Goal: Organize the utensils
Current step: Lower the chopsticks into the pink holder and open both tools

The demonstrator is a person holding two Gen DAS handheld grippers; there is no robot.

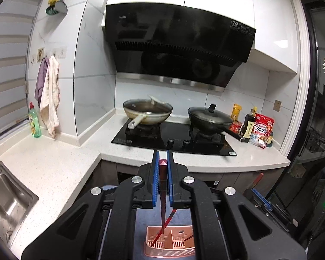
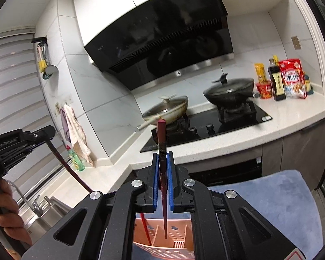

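The left gripper (image 1: 163, 158) has its jaws clamped on a dark red chopstick (image 1: 163, 186) that points down into the left compartment of the pink holder (image 1: 153, 248), which stands on a blue mat (image 2: 281, 197). The right gripper (image 2: 163, 159) likewise pinches a second chopstick (image 2: 162, 143) upright, its tip hanging just over the holder's middle. A red chopstick (image 2: 145, 231) already leans in the left compartment.

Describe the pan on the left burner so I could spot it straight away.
Find the black stove under the hood. The left pan is pale and silvery, with a whitish handle; its neighbour, the right pan, is black with a dark lid.
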